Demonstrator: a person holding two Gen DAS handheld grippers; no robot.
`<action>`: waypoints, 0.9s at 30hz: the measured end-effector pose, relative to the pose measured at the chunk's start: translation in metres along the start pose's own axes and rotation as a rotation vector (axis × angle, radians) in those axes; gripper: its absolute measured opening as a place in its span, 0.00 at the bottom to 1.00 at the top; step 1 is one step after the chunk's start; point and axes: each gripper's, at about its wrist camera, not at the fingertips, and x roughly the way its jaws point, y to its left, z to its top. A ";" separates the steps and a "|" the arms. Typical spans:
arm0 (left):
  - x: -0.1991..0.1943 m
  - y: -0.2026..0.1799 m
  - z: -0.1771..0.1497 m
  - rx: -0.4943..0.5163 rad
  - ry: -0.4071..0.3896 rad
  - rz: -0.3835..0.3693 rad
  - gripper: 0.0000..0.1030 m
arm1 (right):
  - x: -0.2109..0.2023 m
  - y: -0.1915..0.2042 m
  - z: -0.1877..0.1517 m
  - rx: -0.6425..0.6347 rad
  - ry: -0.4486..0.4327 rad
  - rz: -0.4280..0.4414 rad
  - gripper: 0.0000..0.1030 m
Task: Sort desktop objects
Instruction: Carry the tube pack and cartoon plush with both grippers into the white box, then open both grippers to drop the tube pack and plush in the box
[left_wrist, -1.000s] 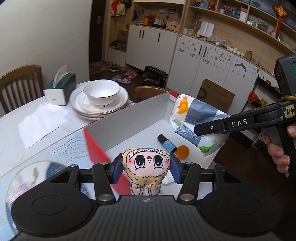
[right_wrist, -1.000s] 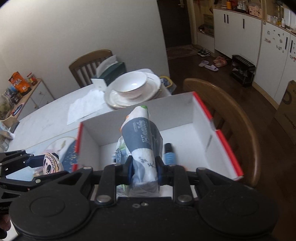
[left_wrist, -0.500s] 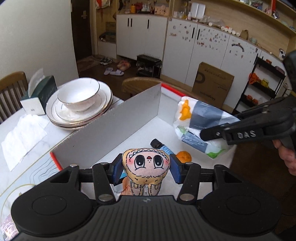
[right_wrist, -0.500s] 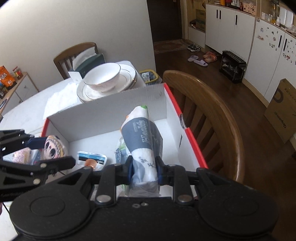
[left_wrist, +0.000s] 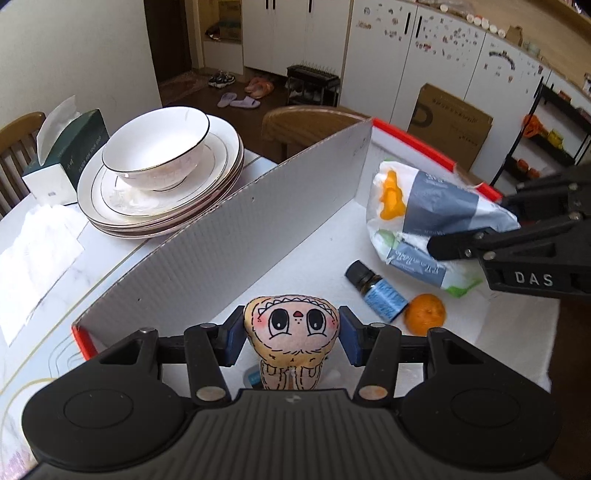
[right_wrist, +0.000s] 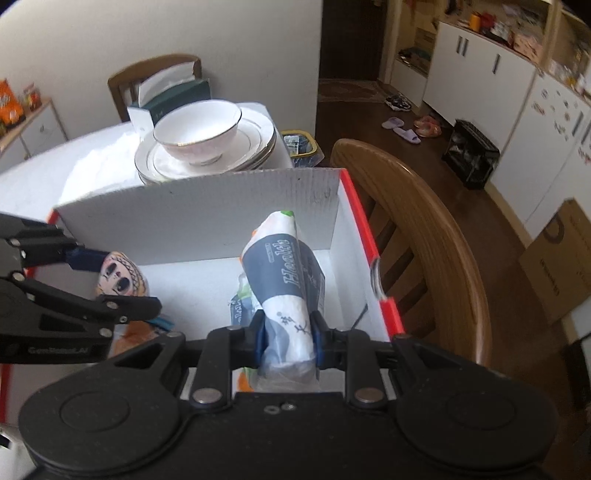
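My left gripper (left_wrist: 291, 334) is shut on a small plush doll (left_wrist: 291, 332) with a drawn face, held just inside the near end of a white cardboard box with red edges (left_wrist: 229, 236). My right gripper (right_wrist: 287, 341) is shut on a grey-and-white tissue pack (right_wrist: 284, 273), which hangs over the box's right half. In the left wrist view that pack (left_wrist: 424, 218) sits at the right with the right gripper's black fingers (left_wrist: 480, 240) clamped on it. On the box floor lie a small dark bottle with a blue label (left_wrist: 376, 290) and an orange fruit (left_wrist: 424, 314).
A stack of white plates with a bowl (left_wrist: 159, 170) stands behind the box's far wall, beside a green tissue box (left_wrist: 70, 151) and a loose white tissue (left_wrist: 33, 254). A wooden chair (right_wrist: 424, 236) stands close against the box's right side.
Both grippers have come down and forward over the box with their loads still held. The doll, which was over the table mat outside the box, now hangs inside it.
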 end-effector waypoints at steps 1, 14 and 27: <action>0.003 0.000 0.000 0.005 0.007 0.002 0.49 | 0.004 0.000 0.002 -0.011 0.007 -0.005 0.22; 0.032 0.007 0.004 -0.025 0.154 -0.028 0.49 | 0.033 0.003 0.002 -0.058 0.069 0.020 0.23; 0.042 0.003 0.004 -0.002 0.232 -0.005 0.55 | 0.029 0.001 0.000 -0.061 0.070 0.054 0.30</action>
